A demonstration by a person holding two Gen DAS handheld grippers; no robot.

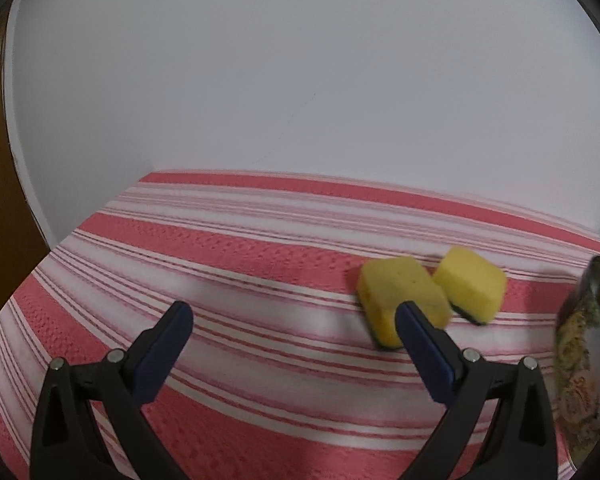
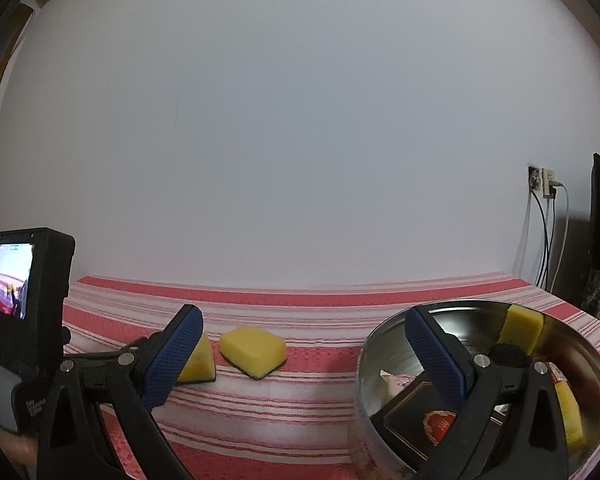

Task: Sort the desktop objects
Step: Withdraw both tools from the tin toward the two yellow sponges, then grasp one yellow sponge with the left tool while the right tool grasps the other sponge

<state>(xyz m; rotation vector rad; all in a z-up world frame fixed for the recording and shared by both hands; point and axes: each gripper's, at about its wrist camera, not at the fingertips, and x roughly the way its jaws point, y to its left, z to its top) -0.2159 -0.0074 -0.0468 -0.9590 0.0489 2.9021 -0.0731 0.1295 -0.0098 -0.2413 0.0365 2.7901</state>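
- My round shiny steel bowl [image 2: 580, 344] holds a yellow sponge [image 2: 571, 416] and a black box with a red emblem [image 2: 416, 420].
- Two more yellow foam sponges [image 1: 472, 280] sit side by side on the red-striped tablecloth [image 1: 220, 240].
- Left gripper [image 1: 294, 320] and right gripper [image 2: 304, 328]: jaws spread, holding nothing.

Yellow sponges [image 1: 404, 300], red-striped tablecloth [image 1: 220, 248]

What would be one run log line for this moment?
left gripper: open, empty | right gripper: open, empty | two sponges on cloth | bowl: sponge, dark box
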